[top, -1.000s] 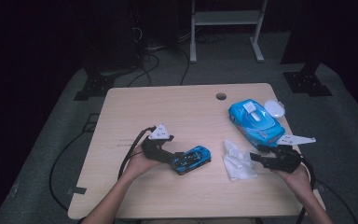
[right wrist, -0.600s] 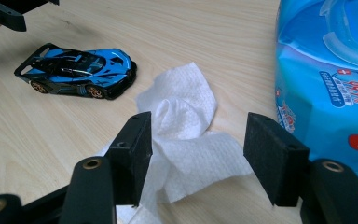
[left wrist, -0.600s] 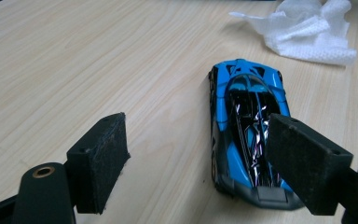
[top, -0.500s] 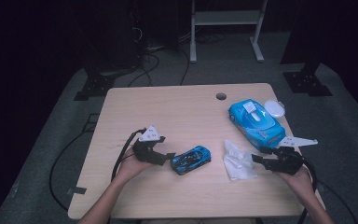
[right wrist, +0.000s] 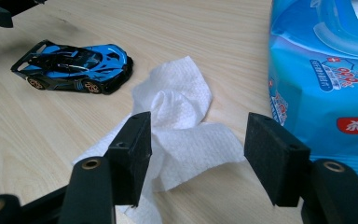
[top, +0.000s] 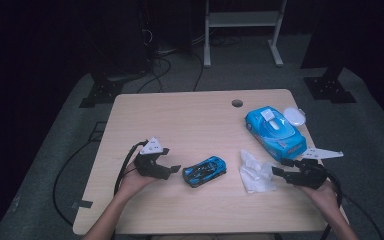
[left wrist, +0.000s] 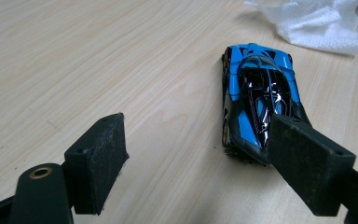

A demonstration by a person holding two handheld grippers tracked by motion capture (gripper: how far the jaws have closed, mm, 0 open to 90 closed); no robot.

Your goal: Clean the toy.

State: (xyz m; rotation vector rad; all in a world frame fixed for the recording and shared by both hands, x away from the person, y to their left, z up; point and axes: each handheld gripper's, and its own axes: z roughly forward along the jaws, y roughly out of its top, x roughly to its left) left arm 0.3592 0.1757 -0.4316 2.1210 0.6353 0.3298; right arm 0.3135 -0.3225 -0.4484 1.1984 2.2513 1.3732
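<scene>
- The left gripper (top: 174,170) is held low over the near left part of the wooden table (top: 190,120), its jaws spread apart and gripping nothing. A second ago its tips were touching the toy car's rear end; since then it has drawn back to the left, and a strip of bare wood now lies between them.
- In the left gripper view the two black pads (left wrist: 99,161) stand wide. The right-hand one crosses the picture in front of the car's near end, and whether it touches the car there I cannot tell.
- The blue and black toy car (top: 204,171) sits on its wheels near the middle of the table's near half, lying at a slant, in the same place as before.
- Just right of the car lies a crumpled white wipe (top: 254,172), flat on the wood and unchanged.
- The right gripper (top: 278,167) hovers at the wipe's right edge with its jaws open and empty. It has barely shifted over the last second. In the right gripper view the wipe (right wrist: 179,126) spreads between and beyond the two pads.
- Farther back on the right lies a blue pack of wet wipes (top: 275,132), with a small white lid (top: 294,116) resting beside its far right corner.
</scene>
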